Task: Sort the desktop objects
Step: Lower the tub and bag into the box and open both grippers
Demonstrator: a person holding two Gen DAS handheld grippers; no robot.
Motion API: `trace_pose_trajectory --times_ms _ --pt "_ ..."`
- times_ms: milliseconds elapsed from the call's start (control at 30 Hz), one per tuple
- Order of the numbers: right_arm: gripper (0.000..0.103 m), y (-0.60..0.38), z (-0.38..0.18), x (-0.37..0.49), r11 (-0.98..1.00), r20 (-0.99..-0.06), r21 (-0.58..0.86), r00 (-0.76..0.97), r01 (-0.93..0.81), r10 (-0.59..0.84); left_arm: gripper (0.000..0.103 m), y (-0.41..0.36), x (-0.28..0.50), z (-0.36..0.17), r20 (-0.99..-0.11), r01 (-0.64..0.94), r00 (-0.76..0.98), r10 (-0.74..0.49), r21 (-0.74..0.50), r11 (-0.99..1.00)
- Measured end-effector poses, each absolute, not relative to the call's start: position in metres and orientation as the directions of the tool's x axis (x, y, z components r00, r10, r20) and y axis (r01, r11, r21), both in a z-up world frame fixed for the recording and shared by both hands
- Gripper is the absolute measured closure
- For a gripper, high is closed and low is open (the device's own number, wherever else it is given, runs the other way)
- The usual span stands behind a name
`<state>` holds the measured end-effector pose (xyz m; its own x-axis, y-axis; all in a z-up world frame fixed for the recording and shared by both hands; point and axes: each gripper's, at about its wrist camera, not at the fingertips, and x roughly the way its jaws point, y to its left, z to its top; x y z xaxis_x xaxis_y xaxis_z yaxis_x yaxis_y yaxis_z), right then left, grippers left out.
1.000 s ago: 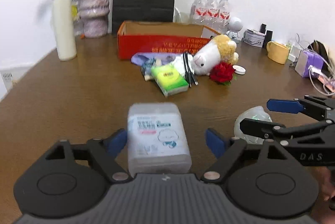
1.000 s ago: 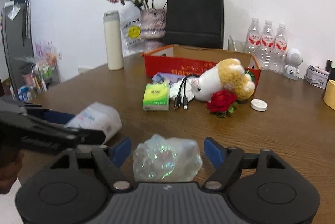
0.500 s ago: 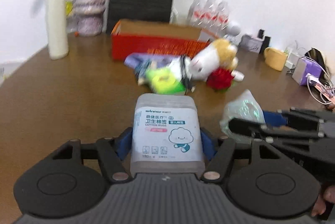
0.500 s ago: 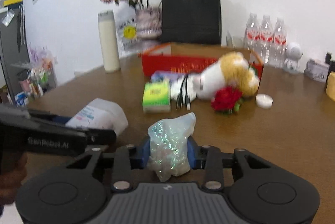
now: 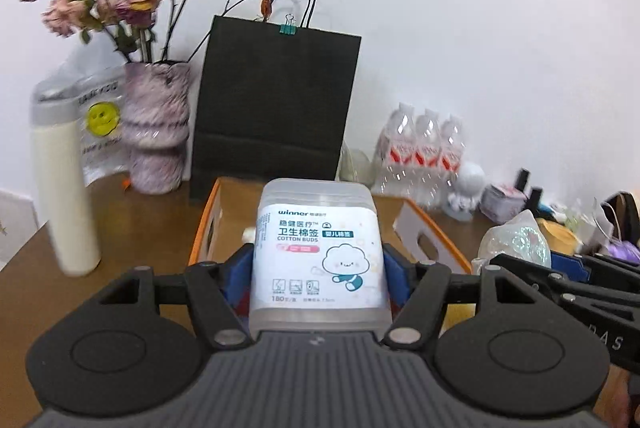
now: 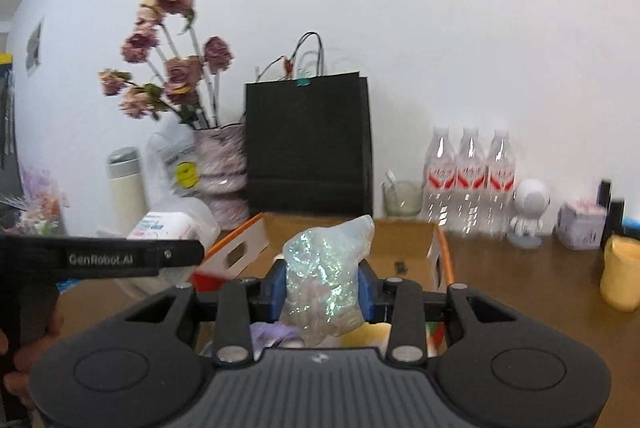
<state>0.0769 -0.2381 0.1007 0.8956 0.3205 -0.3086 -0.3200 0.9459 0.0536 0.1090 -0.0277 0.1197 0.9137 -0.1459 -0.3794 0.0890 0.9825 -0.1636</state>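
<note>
Two items in hand, one per side, both up off the table [image 6: 540, 280] and in front of the orange box [image 5: 436, 236].

Left tongs [image 5: 318, 268]: clamped on the cotton-bud box [image 5: 318, 252], blue pads on its two long side walls, label facing me. Looks like rigid clear plastic, so I judge it light and stiff; the walls probably won't give much, and smooth plastic can slide on the pads if I twist. Best hold is where I have it, mid-height across the narrow width (lid end points away from me, so I stay off the lid seam). Should set down flat.

Right tongs [image 6: 320, 288]: closed narrow on the iridescent crinkly bag [image 6: 326, 276], squeezed at its waist, top bulging above the pads. I'd call it very light and soft, with no fixed shape. Film looks slick, so a loose pinch risks it creeping out; too tight may crush whatever is inside (contents not readable from here). Grip low on the bunched part, not on the loose tip.

Orange box sits just ahead of both tongs, open top, cardboard floor visible in the right wrist view. The black paper bag [image 5: 276, 111] stands behind it against the wall. Water bottles [image 6: 468, 179] and the yellow mug [image 6: 620, 276] are off to the right, well clear.

Release judgement: the bag likely drops and slumps wherever it lands; the cotton-bud box may bounce or tip if let go from high, so lower it first.
</note>
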Motion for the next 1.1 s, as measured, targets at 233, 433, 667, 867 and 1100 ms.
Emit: trace_pose_trajectory --times_ms 233,433,667,867,1100 --pt "0.068 -0.243 0.117 0.178 0.956 -0.292 0.061 0.911 -0.287 0.292 0.036 -0.022 0.197 0.120 -0.379 0.039 0.919 -0.112 -0.196 0.980" --pt "0.068 -0.249 0.118 0.273 0.957 -0.369 0.124 0.883 -0.262 0.290 0.036 -0.017 0.282 0.110 -0.486 0.043 0.863 -0.137 -0.200 0.979" --pt "0.068 -0.236 0.086 0.407 0.952 -0.707 0.236 0.638 -0.196 0.307 0.036 -0.013 0.392 0.057 -0.774 -0.029 0.624 -0.111 -0.165 0.986" --pt "0.067 -0.207 0.029 0.467 0.967 -0.850 0.180 0.466 -0.179 0.244 0.034 -0.022 0.418 0.022 -0.821 0.008 0.569 -0.054 -0.060 0.998" --pt "0.053 -0.193 0.006 0.473 0.974 -0.865 0.135 0.459 -0.179 0.204 0.030 -0.023 0.413 0.032 -0.827 0.031 0.560 -0.061 -0.053 0.998"
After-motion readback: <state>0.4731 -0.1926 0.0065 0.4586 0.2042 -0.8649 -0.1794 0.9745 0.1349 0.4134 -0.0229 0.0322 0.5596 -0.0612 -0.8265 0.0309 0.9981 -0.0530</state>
